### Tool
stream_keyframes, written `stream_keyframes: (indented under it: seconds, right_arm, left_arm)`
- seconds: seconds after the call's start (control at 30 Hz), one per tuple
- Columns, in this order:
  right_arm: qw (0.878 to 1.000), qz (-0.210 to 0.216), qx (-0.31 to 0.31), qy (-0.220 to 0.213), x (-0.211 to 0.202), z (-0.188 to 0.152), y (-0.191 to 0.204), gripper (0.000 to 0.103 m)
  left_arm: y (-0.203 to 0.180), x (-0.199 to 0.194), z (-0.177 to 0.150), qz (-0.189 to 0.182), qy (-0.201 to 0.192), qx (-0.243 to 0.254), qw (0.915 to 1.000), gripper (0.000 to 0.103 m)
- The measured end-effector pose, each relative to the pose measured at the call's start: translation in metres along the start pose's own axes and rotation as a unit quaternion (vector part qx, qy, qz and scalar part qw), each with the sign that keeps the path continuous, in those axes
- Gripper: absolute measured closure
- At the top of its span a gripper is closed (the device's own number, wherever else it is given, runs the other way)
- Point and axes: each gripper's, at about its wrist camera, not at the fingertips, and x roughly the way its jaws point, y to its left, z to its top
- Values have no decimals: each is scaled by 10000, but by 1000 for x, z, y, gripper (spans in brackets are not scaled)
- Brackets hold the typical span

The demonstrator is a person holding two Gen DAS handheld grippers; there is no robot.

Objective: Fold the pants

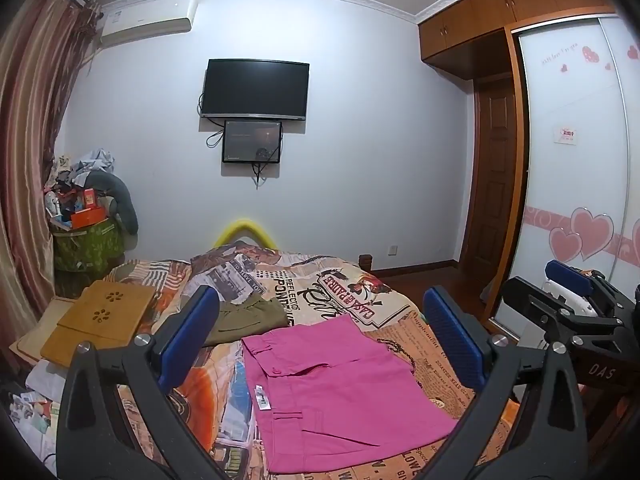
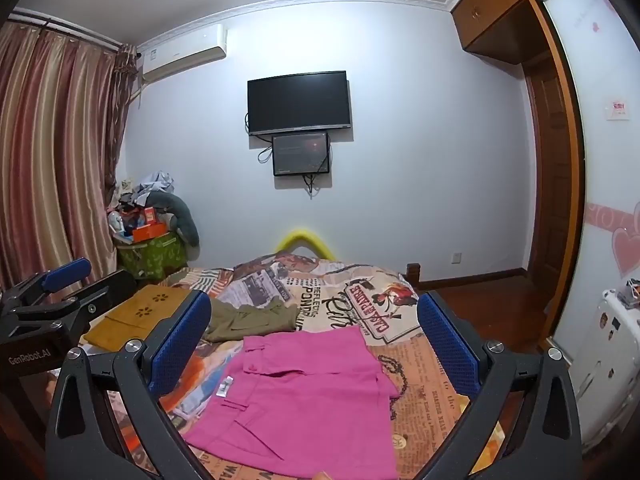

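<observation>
Pink pants (image 1: 340,392) (image 2: 304,392) lie flat in a folded rectangle on the printed bedspread (image 1: 424,364) (image 2: 424,376), waistband and white tag toward the left. Folded olive-green pants (image 1: 250,316) (image 2: 252,316) rest just behind them. My left gripper (image 1: 320,294) hovers above the near edge of the bed, open wide, nothing between its blue pads. My right gripper (image 2: 314,300) hovers beside it to the right, also open and empty. Neither touches the cloth. Each gripper shows at the edge of the other's view: the right one (image 1: 568,284), the left one (image 2: 66,272).
A wooden lap tray (image 1: 104,316) (image 2: 136,316) lies on the bed's left side. A green bin piled with clutter (image 1: 88,236) (image 2: 152,248) stands in the far left corner by the curtain. A wardrobe (image 1: 580,160) lines the right wall; a TV (image 1: 256,90) hangs ahead.
</observation>
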Motion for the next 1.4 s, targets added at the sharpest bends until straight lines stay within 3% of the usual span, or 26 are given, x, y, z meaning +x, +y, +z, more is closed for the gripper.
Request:
stream_keyframes:
  seconds: [1.4]
  right_arm:
    - [9999, -42, 95, -1, -3, 3, -2, 0]
  left_arm:
    - [7, 8, -6, -15, 66, -42, 10000, 0]
